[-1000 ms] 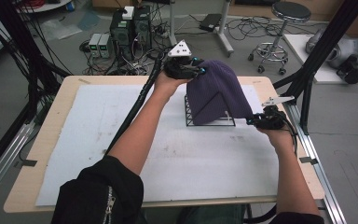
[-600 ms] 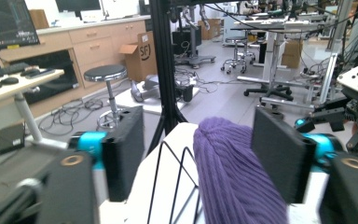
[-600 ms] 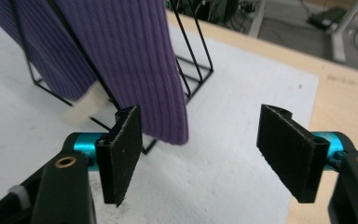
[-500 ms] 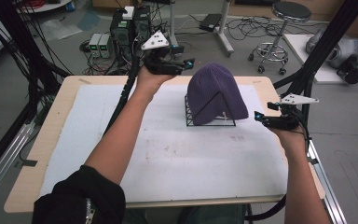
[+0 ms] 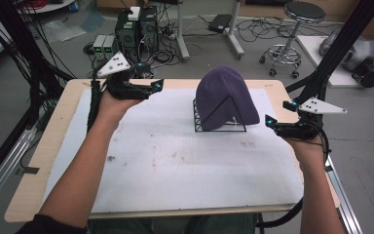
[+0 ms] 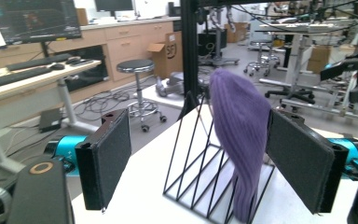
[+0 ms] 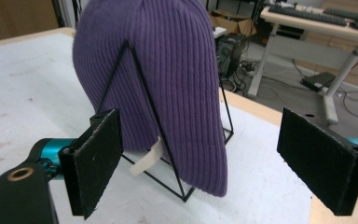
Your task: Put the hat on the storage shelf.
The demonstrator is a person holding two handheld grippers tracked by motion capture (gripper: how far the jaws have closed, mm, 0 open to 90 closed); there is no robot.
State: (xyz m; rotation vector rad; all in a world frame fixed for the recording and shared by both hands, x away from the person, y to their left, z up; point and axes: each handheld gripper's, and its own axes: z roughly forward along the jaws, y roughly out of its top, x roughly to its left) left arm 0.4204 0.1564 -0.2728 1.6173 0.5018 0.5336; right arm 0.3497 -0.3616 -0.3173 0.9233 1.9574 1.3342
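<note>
Both grippers (left gripper [image 5: 157,87], right gripper [image 5: 271,122]) have withdrawn from beanie [image 5: 224,95].

Cardboard box [image 6: 164,48] — printed "SF" — nothing else legible.

Bright even indoor light, soft shadows, slight blur throughout, bg soft in gripper views

The purple beanie [image 5: 222,97] covers most of the wire rack [image 5: 220,122], so the rack's top is hidden. Right gripper view cuts off the hat's crown. The white tag [image 7: 145,161] is too small to read.
</note>
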